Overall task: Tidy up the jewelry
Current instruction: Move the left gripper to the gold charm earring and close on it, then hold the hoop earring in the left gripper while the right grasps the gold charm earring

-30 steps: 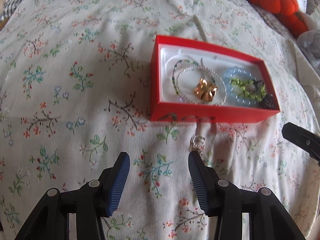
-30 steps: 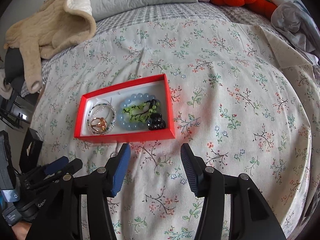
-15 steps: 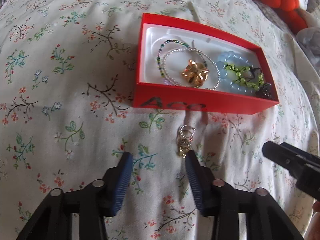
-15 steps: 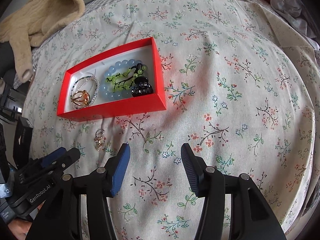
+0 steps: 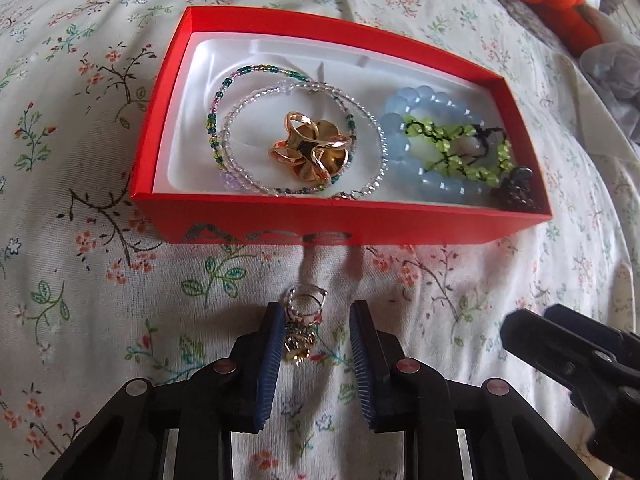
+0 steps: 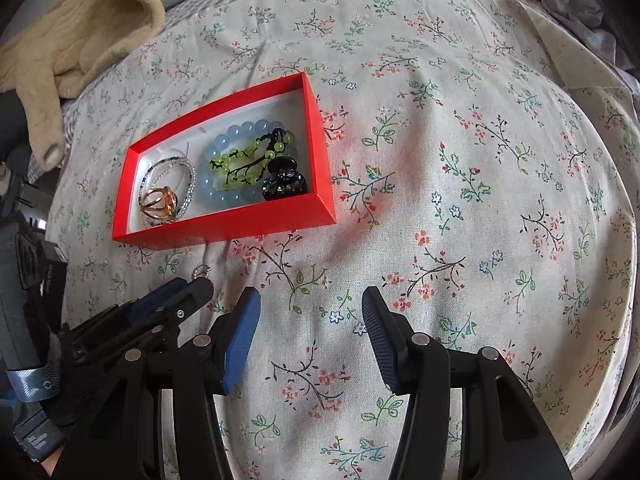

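Note:
A red box (image 5: 256,222) (image 6: 224,228) lies on the floral bedspread. It holds beaded bracelets (image 5: 280,92), a gold flower piece (image 5: 310,151), a blue bead bracelet (image 5: 420,108), a green bead bracelet (image 5: 460,148) and a dark clip (image 5: 516,194). A small silver and gold charm (image 5: 302,326) lies on the cloth in front of the box. My left gripper (image 5: 318,338) is partly closed with its fingers on either side of the charm, the left pad touching it. My right gripper (image 6: 310,316) is open and empty over bare bedspread.
An orange plush (image 5: 556,4) and grey cloth (image 5: 612,68) lie at the far right of the bed. A cream knitted garment (image 6: 76,36) lies at the far left by the pillow. My right gripper's tip (image 5: 560,344) shows at the right in the left wrist view.
My left gripper moved forward and lower to the charm, and its fingers narrowed around it. The right gripper shifted a little closer to the bedspread, still open.

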A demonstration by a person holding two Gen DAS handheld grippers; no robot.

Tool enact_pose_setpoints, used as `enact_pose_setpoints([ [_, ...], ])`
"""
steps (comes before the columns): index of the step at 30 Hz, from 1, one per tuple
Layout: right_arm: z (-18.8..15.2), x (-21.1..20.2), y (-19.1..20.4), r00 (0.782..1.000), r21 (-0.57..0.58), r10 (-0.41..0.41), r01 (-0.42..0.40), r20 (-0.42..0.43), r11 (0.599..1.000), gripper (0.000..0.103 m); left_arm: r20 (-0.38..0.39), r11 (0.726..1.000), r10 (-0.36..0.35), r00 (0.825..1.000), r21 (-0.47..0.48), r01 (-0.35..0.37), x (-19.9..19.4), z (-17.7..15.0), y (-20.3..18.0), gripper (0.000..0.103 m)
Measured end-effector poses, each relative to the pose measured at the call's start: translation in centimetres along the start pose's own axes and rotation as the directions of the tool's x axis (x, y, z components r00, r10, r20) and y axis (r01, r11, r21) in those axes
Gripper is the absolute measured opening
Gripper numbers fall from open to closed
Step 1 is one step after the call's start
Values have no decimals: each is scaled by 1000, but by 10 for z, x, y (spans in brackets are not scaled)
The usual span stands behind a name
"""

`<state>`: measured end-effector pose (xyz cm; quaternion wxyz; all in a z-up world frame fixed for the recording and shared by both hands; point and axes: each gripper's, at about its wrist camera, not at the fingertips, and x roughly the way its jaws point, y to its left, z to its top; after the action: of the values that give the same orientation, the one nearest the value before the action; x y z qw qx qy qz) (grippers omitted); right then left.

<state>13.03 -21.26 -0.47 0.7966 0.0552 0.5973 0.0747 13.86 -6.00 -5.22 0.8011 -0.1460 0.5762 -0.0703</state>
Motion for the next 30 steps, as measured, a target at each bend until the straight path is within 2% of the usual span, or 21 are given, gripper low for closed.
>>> enact_pose_setpoints([
  [9,2,1,-6,1000,13,-5,5,0,1000,56,11,999,22,1000,-40,-22,13,8,-3,27],
  [11,3,1,-6,1000,13,-4,4,-1,1000,56,15,998,31,999,-47,-30,15,10,-3,18],
  [19,3,3,-6,1000,15,-6,6,-4,1000,56,35,998,20,999,-60,-18,9,9,-1,18],
  [24,2,2,-3,1000,5,-5,5,0,1000,56,52,999,-11,999,-43,14,-8,2,-1,18],
  [30,2,2,-5,1000,10,-7,7,-4,1000,56,89,995,-89,992,58,84,-33,-4,-10,18],
])
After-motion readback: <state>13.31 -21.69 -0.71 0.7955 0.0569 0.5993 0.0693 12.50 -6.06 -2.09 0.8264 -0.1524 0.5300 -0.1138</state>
